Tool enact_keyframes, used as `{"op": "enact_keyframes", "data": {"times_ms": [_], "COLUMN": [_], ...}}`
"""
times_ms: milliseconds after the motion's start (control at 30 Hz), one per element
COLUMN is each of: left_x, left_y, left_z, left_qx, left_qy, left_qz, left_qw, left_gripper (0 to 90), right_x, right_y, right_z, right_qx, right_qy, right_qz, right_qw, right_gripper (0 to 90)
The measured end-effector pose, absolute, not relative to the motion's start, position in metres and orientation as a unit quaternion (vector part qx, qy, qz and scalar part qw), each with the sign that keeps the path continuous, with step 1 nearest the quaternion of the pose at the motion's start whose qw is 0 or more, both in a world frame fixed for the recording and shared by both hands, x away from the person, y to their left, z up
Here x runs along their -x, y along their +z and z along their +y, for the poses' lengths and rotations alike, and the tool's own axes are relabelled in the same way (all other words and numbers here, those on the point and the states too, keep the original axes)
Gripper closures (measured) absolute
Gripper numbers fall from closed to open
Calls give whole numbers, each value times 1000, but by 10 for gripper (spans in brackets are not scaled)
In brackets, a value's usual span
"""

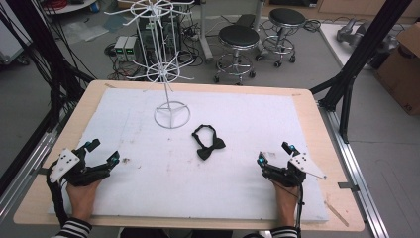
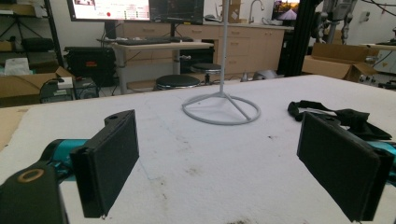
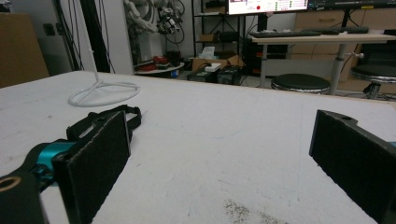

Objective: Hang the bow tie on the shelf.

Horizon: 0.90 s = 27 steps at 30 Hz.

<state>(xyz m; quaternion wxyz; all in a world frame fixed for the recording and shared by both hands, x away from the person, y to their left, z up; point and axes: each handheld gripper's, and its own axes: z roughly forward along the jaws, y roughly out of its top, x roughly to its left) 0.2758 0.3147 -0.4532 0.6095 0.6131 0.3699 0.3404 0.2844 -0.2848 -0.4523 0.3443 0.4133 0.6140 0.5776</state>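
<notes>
1. I hold my left hand-held gripper (image 1: 102,152) and my right hand-held gripper (image 1: 274,152) low at the near corners of the white foam-covered desk (image 1: 148,198), both with jaws wide apart and empty, probably a resting start.
2. The black fabric bow tie with its strap (image 1: 208,142) lies flat mid-desk, between the two and slightly nearer my right one, well apart from both.
3. The white wire display rack (image 1: 171,111) stands just beyond it, likely where it should hang.
</notes>
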Motion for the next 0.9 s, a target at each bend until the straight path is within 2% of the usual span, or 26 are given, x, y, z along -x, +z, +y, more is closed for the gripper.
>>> {"op": "enact_keyframes", "data": {"times_ms": [633, 900], "left_x": [-275, -275], "left_y": [-453, -453], "left_z": [313, 313], "left_qx": [-617, -615], "left_qy": [343, 343], "left_qz": [365, 366], "left_qw": [607, 608], "left_gripper": [131, 131], "right_x": [-284, -284], "right_y": [-452, -452], "right_z": [-285, -280], "right_qx": [-418, -413], "right_qy": [578, 564], "right_qz": [611, 618], "right_qw": [343, 358], "right_gripper": [41, 40]}}
